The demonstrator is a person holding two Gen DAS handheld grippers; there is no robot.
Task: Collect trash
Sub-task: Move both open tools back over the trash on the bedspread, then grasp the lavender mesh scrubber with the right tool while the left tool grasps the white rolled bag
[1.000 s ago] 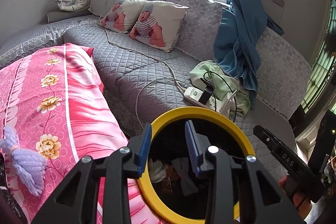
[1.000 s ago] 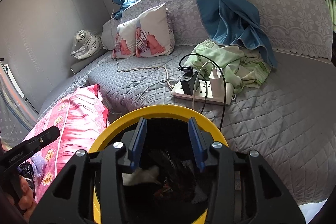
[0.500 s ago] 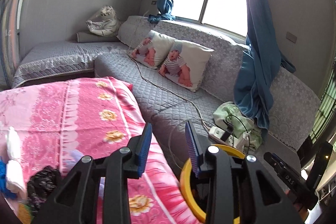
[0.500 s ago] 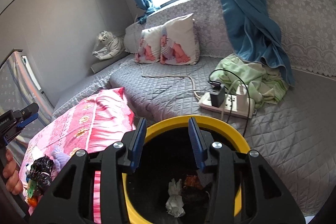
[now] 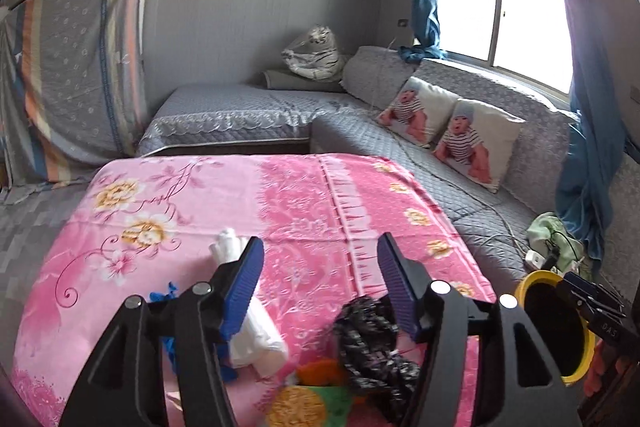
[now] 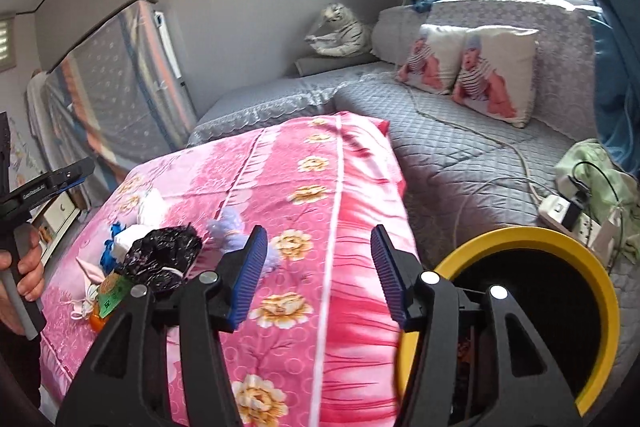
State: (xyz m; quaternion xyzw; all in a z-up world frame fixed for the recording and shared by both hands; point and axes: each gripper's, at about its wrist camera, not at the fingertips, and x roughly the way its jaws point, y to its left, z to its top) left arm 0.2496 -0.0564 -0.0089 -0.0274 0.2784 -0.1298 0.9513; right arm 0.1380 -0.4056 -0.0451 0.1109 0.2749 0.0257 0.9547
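Trash: heap on the pink floral cover (image 5: 320,195), near its front edge: white wad (image 5: 256,331), black crumpled bag (image 5: 372,335), blue scrap (image 6: 108,251), orange-green wrapper (image 5: 316,387).
Left claw (image 5: 320,283): spread wide, empty, low over the heap, white wad by one finger, black bag by the other.
Right claw (image 6: 318,275): spread wide, empty, above the cover beside the yellow-rimmed bin (image 6: 600,291).
Left view only: bin far right, small.
Right view only: bare hand (image 6: 24,267) gripping the left handle; power strip (image 6: 568,215).
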